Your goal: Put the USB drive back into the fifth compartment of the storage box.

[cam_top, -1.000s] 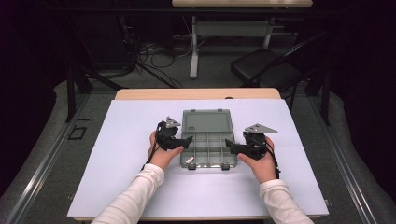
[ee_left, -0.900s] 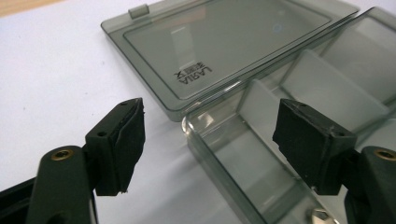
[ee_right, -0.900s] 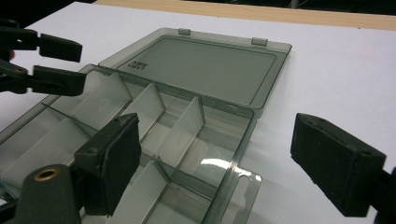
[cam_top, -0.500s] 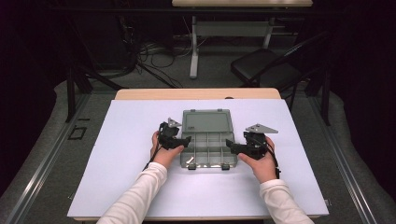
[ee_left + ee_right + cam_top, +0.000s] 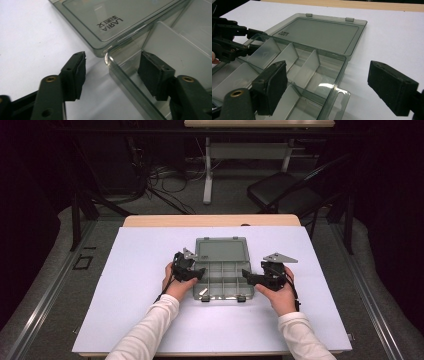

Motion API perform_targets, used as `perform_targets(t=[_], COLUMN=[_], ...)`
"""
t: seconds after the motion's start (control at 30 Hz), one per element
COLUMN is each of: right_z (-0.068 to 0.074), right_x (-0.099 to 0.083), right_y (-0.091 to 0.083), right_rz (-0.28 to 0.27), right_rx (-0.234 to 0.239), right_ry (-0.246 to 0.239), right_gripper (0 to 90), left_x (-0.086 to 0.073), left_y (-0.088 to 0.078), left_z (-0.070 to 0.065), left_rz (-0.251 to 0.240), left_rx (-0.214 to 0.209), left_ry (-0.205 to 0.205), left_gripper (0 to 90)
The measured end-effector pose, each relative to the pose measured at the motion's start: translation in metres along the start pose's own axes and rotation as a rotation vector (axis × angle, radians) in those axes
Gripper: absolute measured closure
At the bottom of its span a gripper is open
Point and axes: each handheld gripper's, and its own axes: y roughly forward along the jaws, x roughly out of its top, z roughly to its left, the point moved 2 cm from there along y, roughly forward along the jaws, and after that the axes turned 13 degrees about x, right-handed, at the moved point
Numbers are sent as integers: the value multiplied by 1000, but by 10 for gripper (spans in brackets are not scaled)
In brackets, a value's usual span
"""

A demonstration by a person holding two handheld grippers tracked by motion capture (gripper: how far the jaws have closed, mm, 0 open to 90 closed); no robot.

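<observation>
A clear grey compartment box lies open on the white table cover, its lid folded flat at the far side. My left gripper is at the box's left end. In the left gripper view its jaws straddle the left wall, one pad outside and one inside the corner compartment. They have just been closing, with gaps still on both sides of the wall. My right gripper stands open at the right end. One pad is inside a compartment and the other is over the table.
The box's dividers form several empty compartments, and a hang tab sticks out at its right end. Two latches sit on the near edge. White cover spreads around the box. A black chair and cables lie beyond the table.
Both hands stay at the box's ends. The left gripper's jaws look slightly narrower around the left wall.
</observation>
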Motion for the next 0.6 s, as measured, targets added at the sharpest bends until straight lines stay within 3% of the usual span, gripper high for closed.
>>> perform_targets(t=[0.23,0.37,0.6], right_z=[-2,1,-3], right_x=[0,-2,3], right_y=[1,5,9], right_rz=[11,54,84], right_rx=[-1,-3,34], right_ry=[-7,-68,-49], right_gripper=[169,177,236], left_x=[0,0,-1], left_y=[0,0,0], left_z=[0,0,0], left_rz=[0,-1,0], left_rx=[-4,-2,-6], left_ry=[-5,-3,-9], left_gripper=[436,437,439])
